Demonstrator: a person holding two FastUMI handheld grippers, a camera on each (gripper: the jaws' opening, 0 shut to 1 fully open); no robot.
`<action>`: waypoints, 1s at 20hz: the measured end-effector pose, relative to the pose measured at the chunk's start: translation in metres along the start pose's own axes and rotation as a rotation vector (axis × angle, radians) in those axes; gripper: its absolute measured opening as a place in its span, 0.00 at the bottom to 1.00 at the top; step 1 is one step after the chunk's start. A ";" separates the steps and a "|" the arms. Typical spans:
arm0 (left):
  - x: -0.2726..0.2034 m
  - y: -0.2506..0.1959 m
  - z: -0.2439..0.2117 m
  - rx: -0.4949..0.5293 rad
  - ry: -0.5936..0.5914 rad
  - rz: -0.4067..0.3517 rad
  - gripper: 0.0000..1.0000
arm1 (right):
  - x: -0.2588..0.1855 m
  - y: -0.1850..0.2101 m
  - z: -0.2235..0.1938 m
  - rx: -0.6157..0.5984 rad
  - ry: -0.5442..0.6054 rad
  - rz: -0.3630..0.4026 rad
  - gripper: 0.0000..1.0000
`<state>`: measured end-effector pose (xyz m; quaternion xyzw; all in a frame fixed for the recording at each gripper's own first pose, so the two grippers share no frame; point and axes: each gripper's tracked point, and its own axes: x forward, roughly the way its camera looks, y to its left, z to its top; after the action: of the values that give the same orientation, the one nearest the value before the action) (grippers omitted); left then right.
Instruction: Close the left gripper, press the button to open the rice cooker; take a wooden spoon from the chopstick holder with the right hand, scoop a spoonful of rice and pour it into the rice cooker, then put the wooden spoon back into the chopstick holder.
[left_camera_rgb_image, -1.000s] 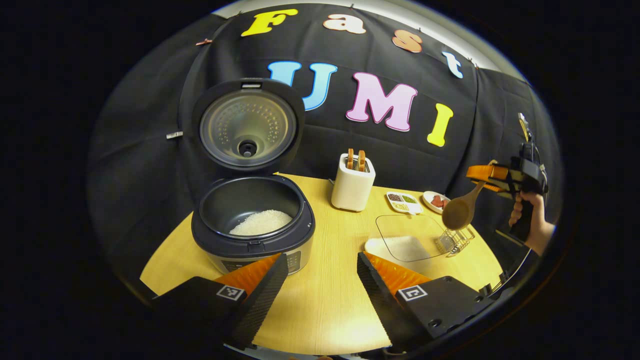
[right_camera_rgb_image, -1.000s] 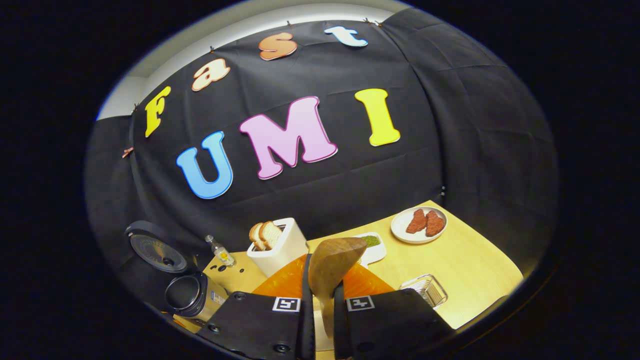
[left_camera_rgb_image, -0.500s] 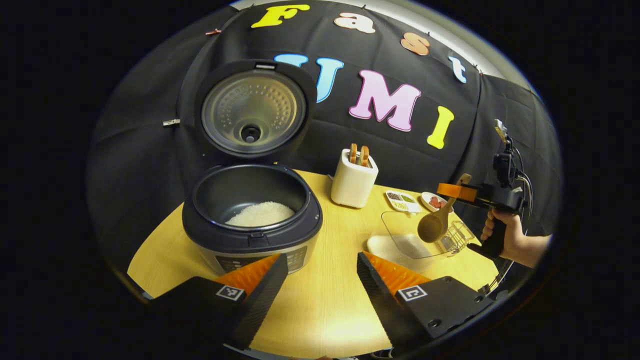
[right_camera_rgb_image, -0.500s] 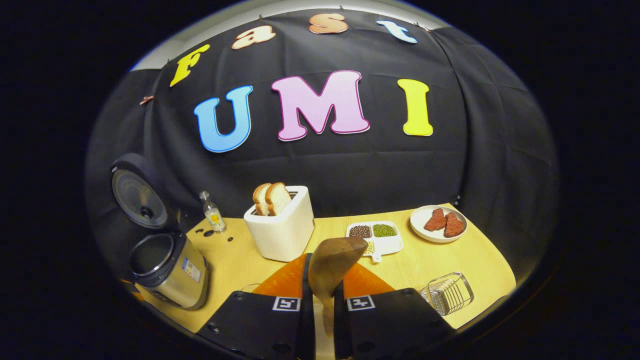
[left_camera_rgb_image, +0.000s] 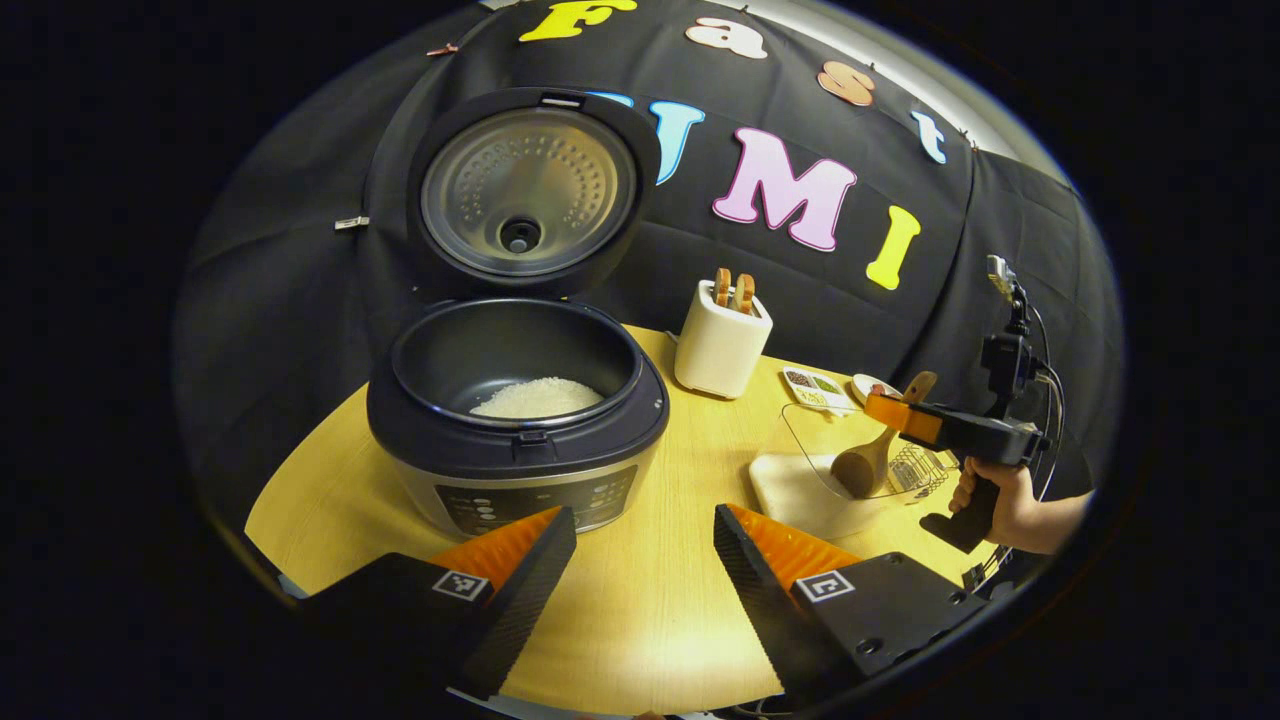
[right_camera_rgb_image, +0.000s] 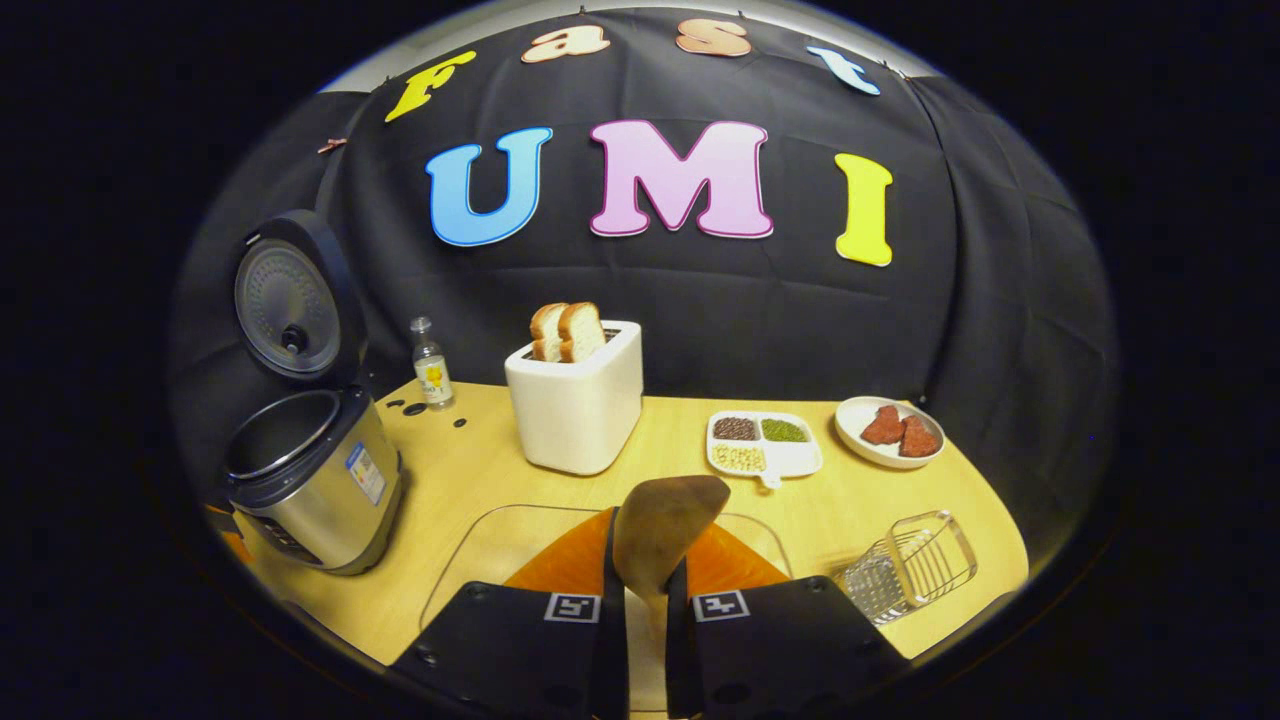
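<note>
The rice cooker (left_camera_rgb_image: 515, 450) stands with its lid (left_camera_rgb_image: 528, 190) up and white rice (left_camera_rgb_image: 537, 398) in the pot. Just in front of it my left gripper (left_camera_rgb_image: 640, 530) is open and holds nothing. At the right, a hand (left_camera_rgb_image: 1005, 495) holds my right gripper (left_camera_rgb_image: 905, 415) shut on the wooden spoon (left_camera_rgb_image: 865, 465). The spoon's bowl hangs down inside the glass rice container (left_camera_rgb_image: 800, 490). In the right gripper view the spoon (right_camera_rgb_image: 660, 520) stands up between the shut fingers of my right gripper (right_camera_rgb_image: 645, 590), over the container's rim (right_camera_rgb_image: 470, 545). The wire chopstick holder (right_camera_rgb_image: 910, 565) is at the right.
A white toaster (right_camera_rgb_image: 575, 395) with bread stands at the back middle, a small bottle (right_camera_rgb_image: 431, 365) to its left. A divided dish (right_camera_rgb_image: 762, 443) of beans and a plate (right_camera_rgb_image: 888, 430) of red pieces lie at the back right. The cooker (right_camera_rgb_image: 305, 470) stands far left.
My right gripper has come down with the spoon, from above the holder to the glass rice container. My left gripper has drawn a little closer to the cooker, still open.
</note>
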<state>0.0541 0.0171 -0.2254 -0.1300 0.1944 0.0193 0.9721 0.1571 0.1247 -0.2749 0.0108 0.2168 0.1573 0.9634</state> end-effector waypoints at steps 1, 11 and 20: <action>0.000 0.002 -0.001 -0.007 0.002 0.004 0.96 | -0.001 0.008 -0.005 0.027 0.017 0.014 0.19; -0.008 0.017 -0.016 -0.025 0.024 0.033 0.96 | 0.000 0.021 -0.016 0.481 0.154 -0.001 0.19; -0.010 0.018 -0.001 -0.112 0.005 0.034 0.96 | -0.015 -0.015 -0.024 0.941 0.191 -0.030 0.19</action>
<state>0.0424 0.0339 -0.2268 -0.1809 0.1974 0.0463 0.9624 0.1389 0.1043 -0.2917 0.4279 0.3522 0.0286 0.8319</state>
